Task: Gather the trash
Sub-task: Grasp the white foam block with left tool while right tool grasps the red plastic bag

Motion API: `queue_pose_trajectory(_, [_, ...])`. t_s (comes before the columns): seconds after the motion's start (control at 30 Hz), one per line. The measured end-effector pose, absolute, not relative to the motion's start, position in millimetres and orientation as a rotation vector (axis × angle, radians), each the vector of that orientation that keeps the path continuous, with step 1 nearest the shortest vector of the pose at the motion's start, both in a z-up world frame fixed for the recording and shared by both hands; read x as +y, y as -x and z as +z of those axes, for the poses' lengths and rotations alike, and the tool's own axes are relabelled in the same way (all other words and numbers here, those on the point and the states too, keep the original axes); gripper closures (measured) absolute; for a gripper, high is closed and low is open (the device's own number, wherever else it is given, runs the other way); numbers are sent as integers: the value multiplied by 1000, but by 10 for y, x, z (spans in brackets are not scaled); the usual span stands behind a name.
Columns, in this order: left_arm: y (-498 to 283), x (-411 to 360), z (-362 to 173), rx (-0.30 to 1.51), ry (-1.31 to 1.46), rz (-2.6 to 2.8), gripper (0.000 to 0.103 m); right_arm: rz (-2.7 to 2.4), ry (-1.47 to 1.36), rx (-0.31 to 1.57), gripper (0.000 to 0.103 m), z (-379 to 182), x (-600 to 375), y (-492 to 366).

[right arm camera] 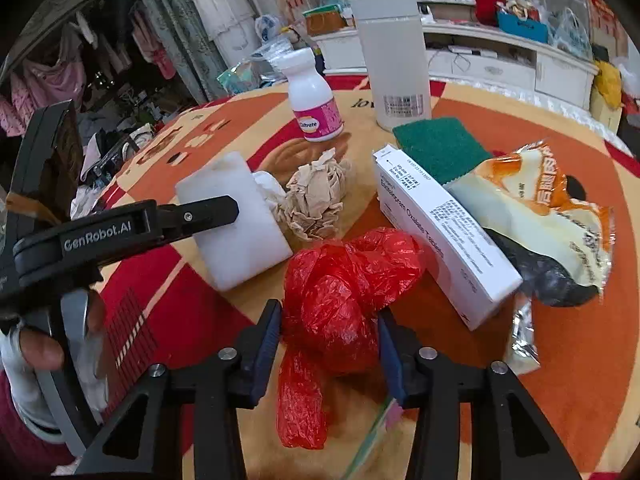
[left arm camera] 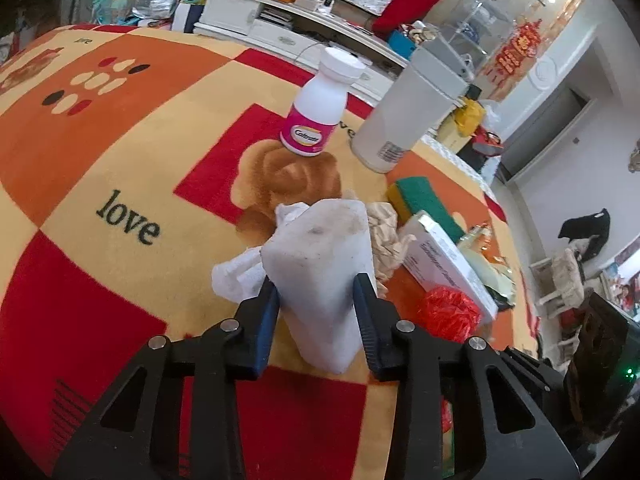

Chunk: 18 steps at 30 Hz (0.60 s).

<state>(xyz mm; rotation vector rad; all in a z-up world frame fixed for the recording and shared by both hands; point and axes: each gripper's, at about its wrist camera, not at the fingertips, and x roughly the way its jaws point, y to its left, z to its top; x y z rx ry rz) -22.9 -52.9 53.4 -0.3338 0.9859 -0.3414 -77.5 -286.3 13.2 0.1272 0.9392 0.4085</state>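
Observation:
My left gripper (left arm camera: 316,288) is shut on a dirty white foam block (left arm camera: 324,256), which also shows in the right wrist view (right arm camera: 236,232) with the left gripper's finger across it. My right gripper (right arm camera: 330,316) has its jaws on both sides of a crumpled red plastic bag (right arm camera: 340,280), touching it. A crumpled brown paper ball (right arm camera: 316,200) and a white tissue (left arm camera: 236,276) lie just behind the block. The red bag also shows in the left wrist view (left arm camera: 448,312).
A white medicine box (right arm camera: 444,232), a green sponge (right arm camera: 440,148), a snack wrapper (right arm camera: 536,208), a pink-labelled pill bottle (right arm camera: 314,96) and a white flask (right arm camera: 394,60) stand on the orange and red tablecloth (left arm camera: 100,160). White cabinets lie beyond.

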Motion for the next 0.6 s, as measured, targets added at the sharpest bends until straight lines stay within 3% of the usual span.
queue_pose_trajectory(0.33, [639, -623, 969, 939, 251, -434, 69, 421, -179, 832, 61, 578, -3221, 1322])
queue_pose_trajectory(0.6, [907, -1000, 1043, 932, 152, -473, 69, 349, -161, 816, 61, 617, -3466, 1593])
